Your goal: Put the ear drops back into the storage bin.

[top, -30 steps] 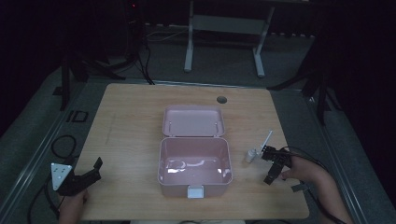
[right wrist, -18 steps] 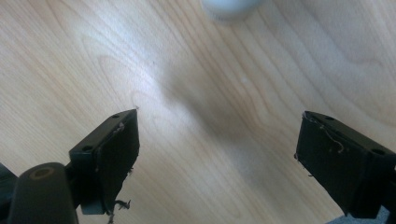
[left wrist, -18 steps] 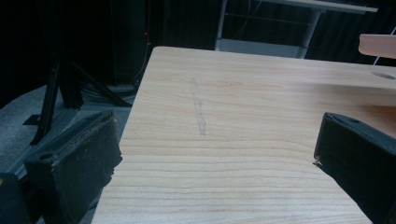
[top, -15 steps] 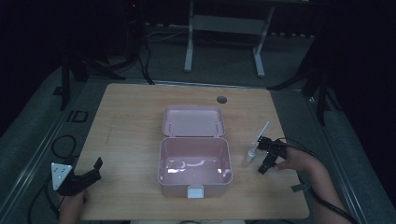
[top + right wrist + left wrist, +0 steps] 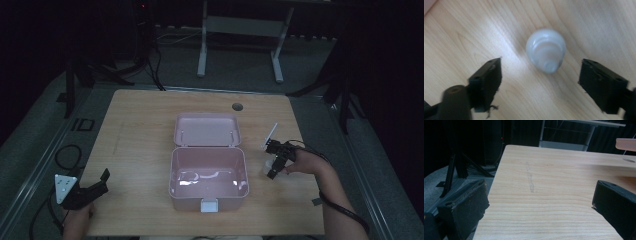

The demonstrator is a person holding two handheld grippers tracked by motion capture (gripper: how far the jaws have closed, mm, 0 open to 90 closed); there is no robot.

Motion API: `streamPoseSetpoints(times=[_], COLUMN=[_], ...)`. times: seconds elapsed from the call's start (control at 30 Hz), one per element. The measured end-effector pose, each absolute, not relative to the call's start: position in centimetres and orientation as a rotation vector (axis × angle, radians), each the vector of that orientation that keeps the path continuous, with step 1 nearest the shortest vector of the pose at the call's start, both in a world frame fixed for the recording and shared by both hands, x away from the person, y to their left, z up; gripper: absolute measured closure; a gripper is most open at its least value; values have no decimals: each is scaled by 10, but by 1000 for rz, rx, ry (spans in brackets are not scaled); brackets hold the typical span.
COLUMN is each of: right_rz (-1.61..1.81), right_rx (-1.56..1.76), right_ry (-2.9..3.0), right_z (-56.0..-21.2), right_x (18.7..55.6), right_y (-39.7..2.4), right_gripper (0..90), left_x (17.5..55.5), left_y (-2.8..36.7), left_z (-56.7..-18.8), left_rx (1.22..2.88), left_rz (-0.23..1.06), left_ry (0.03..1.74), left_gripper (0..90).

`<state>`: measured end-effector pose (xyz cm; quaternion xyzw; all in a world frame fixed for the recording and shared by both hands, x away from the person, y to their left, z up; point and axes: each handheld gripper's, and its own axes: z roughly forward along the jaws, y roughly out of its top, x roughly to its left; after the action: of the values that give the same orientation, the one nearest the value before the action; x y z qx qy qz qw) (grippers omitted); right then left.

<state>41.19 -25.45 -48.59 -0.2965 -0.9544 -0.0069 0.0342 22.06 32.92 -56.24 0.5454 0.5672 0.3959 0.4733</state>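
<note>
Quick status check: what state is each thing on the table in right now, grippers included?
Pink box: lid open, laid back flat, nothing inside.
Small white bottle: upright on the table, ungrasped.
Right gripper: open above the bottle, jaws just been closing, pads clear of it.
Left gripper: open, nothing between the jaws.

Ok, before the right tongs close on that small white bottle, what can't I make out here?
- White bottle: blurred in the right gripper view; label unreadable.
- Same bottle, high view: partly hidden by right tongs.
- Pink box: glare hides the floor.
- Left tongs: jaw tips cut off by the frame edge.
</note>
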Motion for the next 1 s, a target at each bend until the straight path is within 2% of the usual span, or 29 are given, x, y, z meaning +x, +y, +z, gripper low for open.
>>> streamPoseSetpoints(times=[0.23, 0.33, 0.43, 0.53, 0.77, 1.0], right_rz=[-21, -1, 28, 19, 49, 42], right_rx=[-935, -951, -949, -971, -963, -887], right_ry=[-2925, -2919, -2923, -2904, -2874, -2912], right_z=[-490, -494, -497, -498, -502, -497], right_x=[424, 428, 429, 431, 432, 429], right_y=[-248, -246, -243, -242, -237, -232], right_gripper=[271, 330, 427, 473, 562, 598], left_x=[221, 221, 221, 221, 221, 221], left_y=[329, 329, 329, 329, 329, 329], left_z=[-562, -562, -562, -562, -562, -562], left_rx=[1335, 1336, 1336, 1336, 1336, 1336], left_rz=[968, 967, 967, 967, 967, 968], left_ry=[1388, 1387, 1387, 1387, 1387, 1388], left_gripper=[5, 5, 5, 5, 4, 4])
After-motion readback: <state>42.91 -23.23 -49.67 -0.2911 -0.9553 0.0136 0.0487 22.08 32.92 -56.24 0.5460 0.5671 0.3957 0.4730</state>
